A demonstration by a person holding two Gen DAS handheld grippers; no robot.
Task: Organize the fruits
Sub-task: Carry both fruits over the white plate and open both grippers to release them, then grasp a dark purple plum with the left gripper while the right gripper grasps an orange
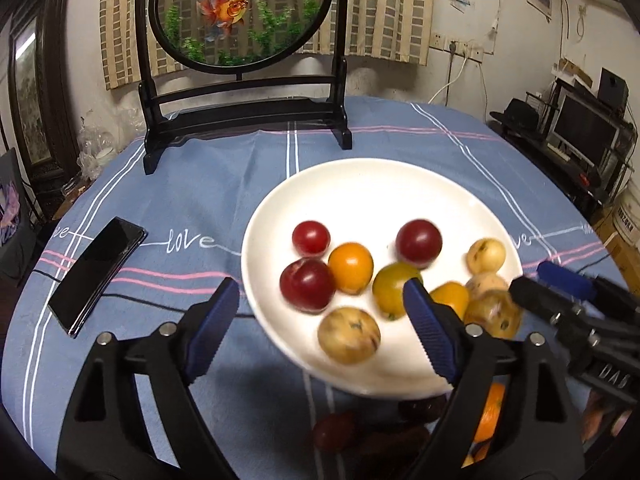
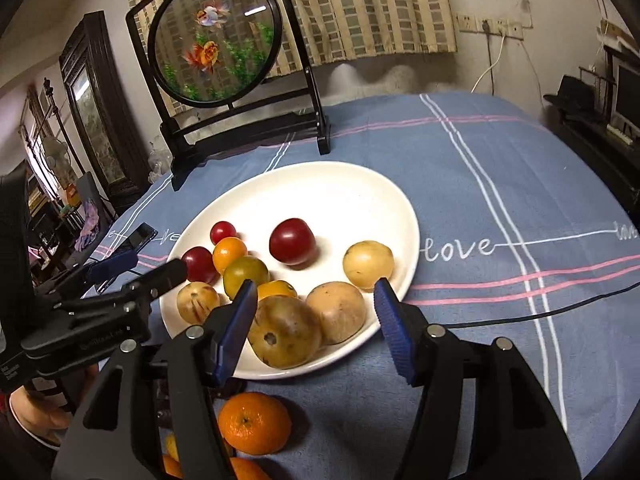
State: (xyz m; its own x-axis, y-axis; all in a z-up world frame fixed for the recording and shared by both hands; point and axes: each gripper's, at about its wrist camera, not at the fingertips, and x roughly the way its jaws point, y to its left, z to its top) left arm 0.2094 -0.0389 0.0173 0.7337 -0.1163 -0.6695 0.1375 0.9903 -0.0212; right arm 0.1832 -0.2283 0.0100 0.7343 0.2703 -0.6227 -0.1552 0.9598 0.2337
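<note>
A white plate (image 2: 404,216) sits on the bench, on a blue tablecloth (image 2: 500,184) with white and pink stripes and the word "love" stitched in white. On the plate lie small round fruits: three dark red plums (image 2: 292,241), glossy and smooth, at the far side; two bright orange fruits (image 2: 229,254) and a greenish-yellow one (image 2: 245,276) in the middle; and several pale tan fruits (image 2: 368,265) with brown speckles toward the near rim, one of them showing a dark round stem scar. A tangerine (image 2: 254,423) with pebbled skin rests on the cloth just in front of the plate, with more orange pieces at the lower edge of the right wrist view. In the left wrist view some dark reddish fruits lie in shadow below the plate, perhaps more plums, though they are too dim to be sure.

The left gripper (image 1: 322,316) hangs over the plate's near edge, jaws spread wide and grasping nothing. The right gripper (image 2: 315,312) hovers with released jaws either side of the tan fruits, not pressing them. A black phone (image 1: 98,276) lies left of the plate, and a framed goldfish screen (image 1: 242,12) stands behind.
</note>
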